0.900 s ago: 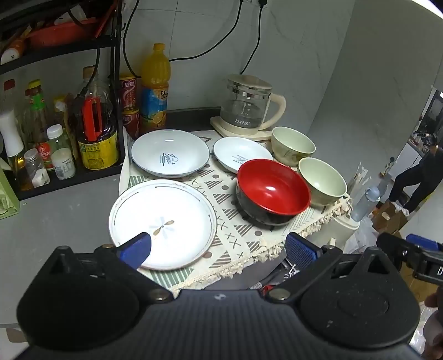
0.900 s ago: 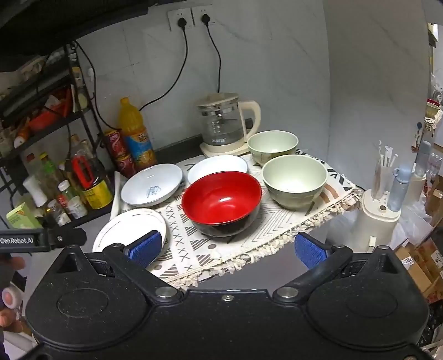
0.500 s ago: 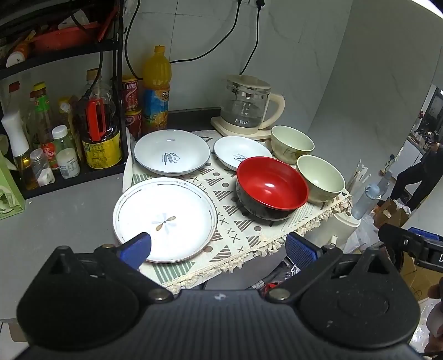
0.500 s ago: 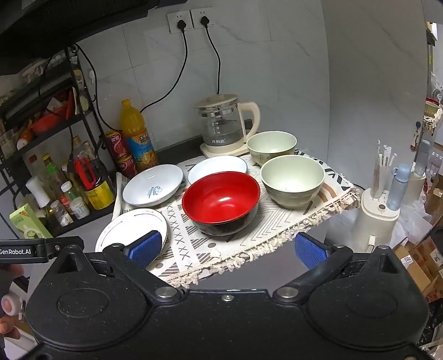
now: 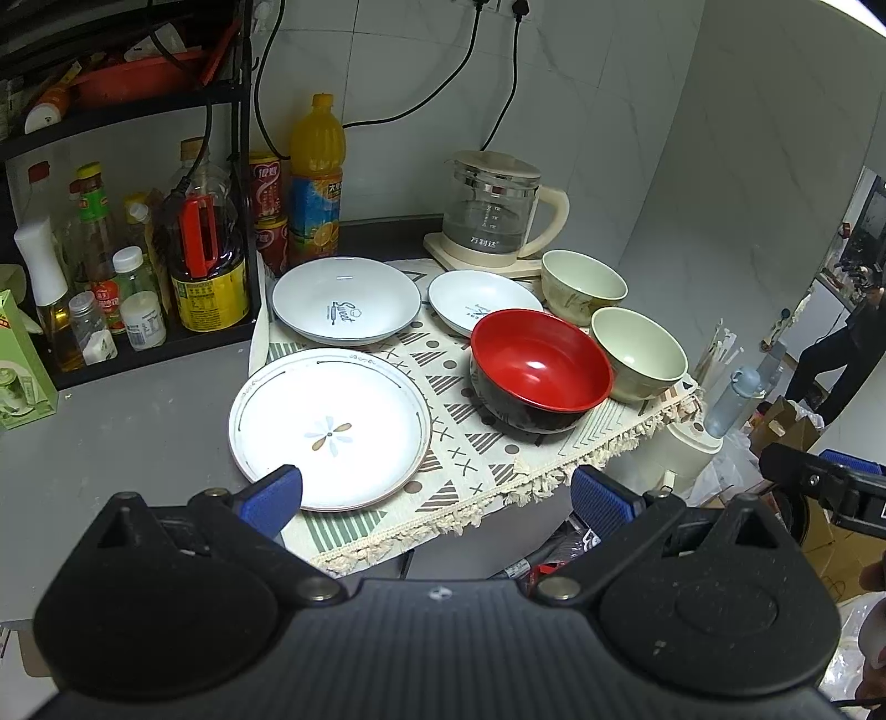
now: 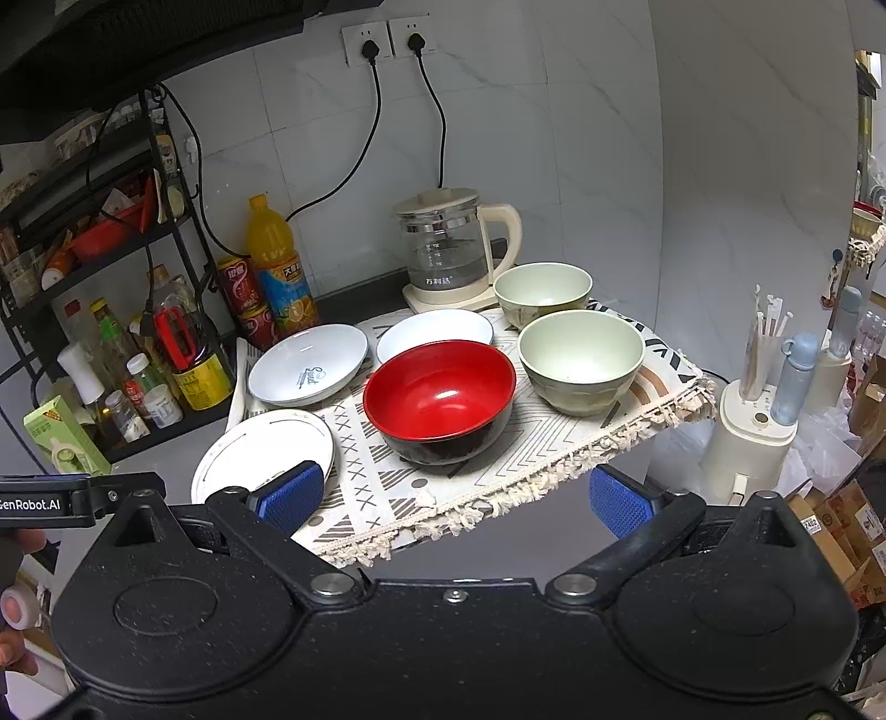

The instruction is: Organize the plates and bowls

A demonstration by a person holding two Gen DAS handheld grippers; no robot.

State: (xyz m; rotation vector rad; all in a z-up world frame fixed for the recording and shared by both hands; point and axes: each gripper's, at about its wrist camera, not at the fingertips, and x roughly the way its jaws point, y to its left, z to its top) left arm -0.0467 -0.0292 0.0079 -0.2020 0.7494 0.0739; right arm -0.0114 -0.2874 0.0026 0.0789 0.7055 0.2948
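Both grippers have drawn back slightly from the dishes.
Left gripper (image 5: 434, 493) and right gripper (image 6: 453, 493) gape wide, empty; only the right view shows the sockets (image 6: 387, 41).

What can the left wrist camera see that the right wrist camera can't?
Only the left wrist view shows the flower painted on the big plate, a dark-clothed person far off, and the left gripper, open.

Only the right wrist view shows the two wall sockets with plugs in them, and the right gripper, open.

Both show the red bowl, two green bowls, the glass kettle, the orange bottle and the patterned mat.
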